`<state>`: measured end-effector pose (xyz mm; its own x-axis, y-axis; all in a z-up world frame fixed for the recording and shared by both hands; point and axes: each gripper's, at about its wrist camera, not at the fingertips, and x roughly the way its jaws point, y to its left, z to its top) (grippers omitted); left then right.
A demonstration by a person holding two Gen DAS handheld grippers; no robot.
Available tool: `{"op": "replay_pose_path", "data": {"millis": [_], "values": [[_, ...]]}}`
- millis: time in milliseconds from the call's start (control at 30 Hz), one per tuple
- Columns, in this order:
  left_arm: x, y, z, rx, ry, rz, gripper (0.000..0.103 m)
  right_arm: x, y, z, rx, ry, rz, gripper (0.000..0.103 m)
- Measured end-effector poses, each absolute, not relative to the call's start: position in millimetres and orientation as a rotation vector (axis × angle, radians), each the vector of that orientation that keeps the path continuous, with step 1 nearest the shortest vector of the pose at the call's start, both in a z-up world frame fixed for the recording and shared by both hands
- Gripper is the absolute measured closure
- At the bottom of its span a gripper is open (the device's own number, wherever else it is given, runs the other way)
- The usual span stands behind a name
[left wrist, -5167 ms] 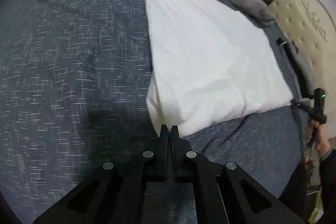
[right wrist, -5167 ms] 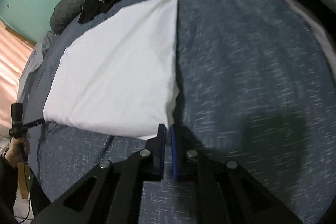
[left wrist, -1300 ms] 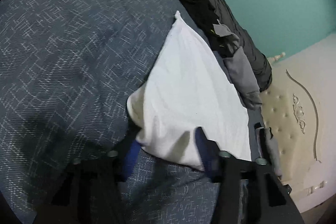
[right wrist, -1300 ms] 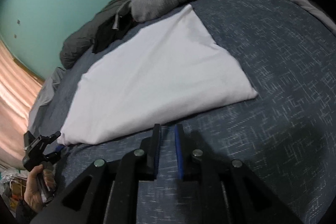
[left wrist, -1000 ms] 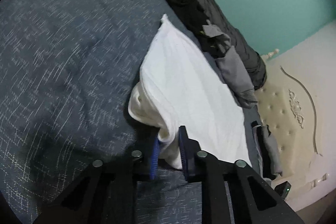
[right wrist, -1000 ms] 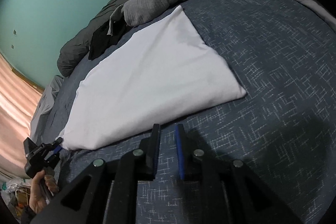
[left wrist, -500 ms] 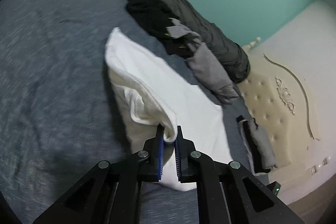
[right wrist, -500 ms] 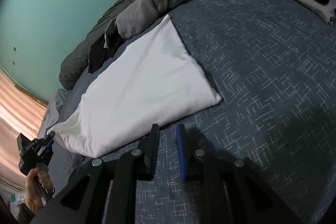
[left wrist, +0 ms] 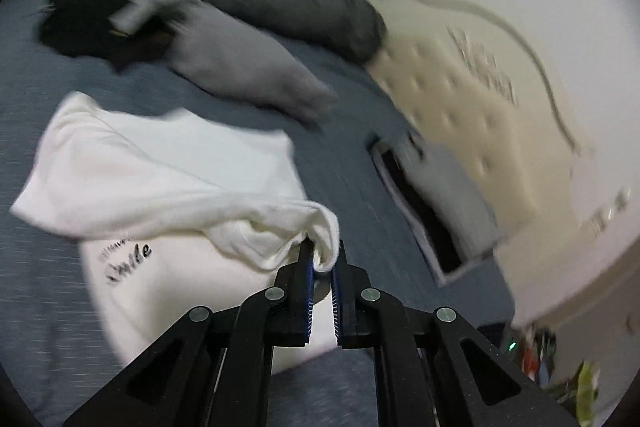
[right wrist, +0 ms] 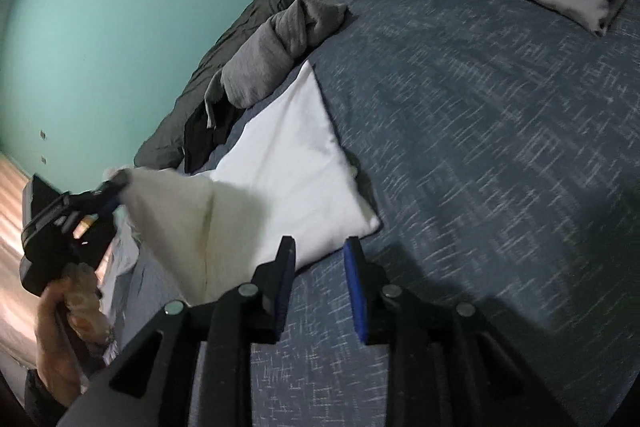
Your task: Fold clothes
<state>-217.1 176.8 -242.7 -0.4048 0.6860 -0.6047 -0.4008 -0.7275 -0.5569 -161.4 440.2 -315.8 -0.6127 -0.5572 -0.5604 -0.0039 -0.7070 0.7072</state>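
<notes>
I am clamping my left gripper on a corner of the white shirt, lifting it above the blue bedspread; the fold is only half done. My right gripper has just been opening, empty.

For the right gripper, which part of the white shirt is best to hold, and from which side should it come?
Probably the near corner of the white shirt, which lies flat on the blue bedspread just ahead of the right gripper. Come low from the near edge, so the open jaws slide over that point. The left gripper already pinches the opposite end.
</notes>
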Motion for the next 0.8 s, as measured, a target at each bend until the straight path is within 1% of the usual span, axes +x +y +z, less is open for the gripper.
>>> {"op": "replay_pose_path", "data": {"millis": [67, 167, 233, 333, 433, 467, 500, 533, 567, 633, 667, 700, 800], "values": [[-208.4, 219.3, -265.9, -1.194, -0.343, 2.084, 0.097, -161.9, 451.1, -314.5, 1.146, -1.006, -2.375, 0.078], [-195.3, 262.2, -303.7, -1.282, -0.227, 2.007, 0.097, -164.8, 462.3, -313.8, 1.133, -1.034, -2.384, 0.078], [-189.7, 268.9, -322.8, -1.336, -0.183, 1.993, 0.097, -167.1, 465.3, -313.6, 1.130, -1.037, -2.382, 0.078], [-183.5, 257.7, -326.3, -1.353, -0.196, 2.003, 0.097, -171.7, 462.9, -313.5, 1.126, -1.029, -2.369, 0.078], [-176.6, 244.1, -313.3, -1.349, -0.177, 2.016, 0.088, -178.2, 456.4, -312.4, 1.112, -1.021, -2.342, 0.075], [-175.4, 238.9, -308.0, -1.346, -0.172, 2.022, 0.080, -180.8, 452.2, -310.0, 1.100, -1.011, -2.332, 0.072], [-176.1, 231.2, -302.1, -1.337, -0.180, 2.033, 0.074, -183.5, 448.1, -307.7, 1.089, -1.000, -2.323, 0.071], [-175.3, 221.5, -296.7, -1.326, -0.198, 2.044, 0.064, -186.1, 443.9, -305.3, 1.077, -0.990, -2.314, 0.071], [-174.3, 211.6, -291.4, -1.314, -0.217, 2.055, 0.057, -188.8, 439.7, -303.0, 1.067, -0.979, -2.304, 0.071], [-173.8, 189.2, -282.8, -1.304, -0.225, 2.100, 0.056, -195.8, 431.5, -300.4, 1.073, -0.943, -2.289, 0.067], [-173.6, 179.0, -281.1, -1.304, -0.210, 2.133, 0.056, -200.2, 424.3, -298.8, 1.091, -0.900, -2.292, 0.054], [-173.8, 165.6, -281.7, -1.314, -0.191, 2.175, 0.056, -203.1, 419.2, -298.7, 1.103, -0.868, -2.299, 0.048], [-178.0, 140.4, -291.0, -1.361, -0.196, 2.216, 0.056, -210.0, 406.1, -302.1, 1.134, -0.816, -2.299, 0.048]]}}
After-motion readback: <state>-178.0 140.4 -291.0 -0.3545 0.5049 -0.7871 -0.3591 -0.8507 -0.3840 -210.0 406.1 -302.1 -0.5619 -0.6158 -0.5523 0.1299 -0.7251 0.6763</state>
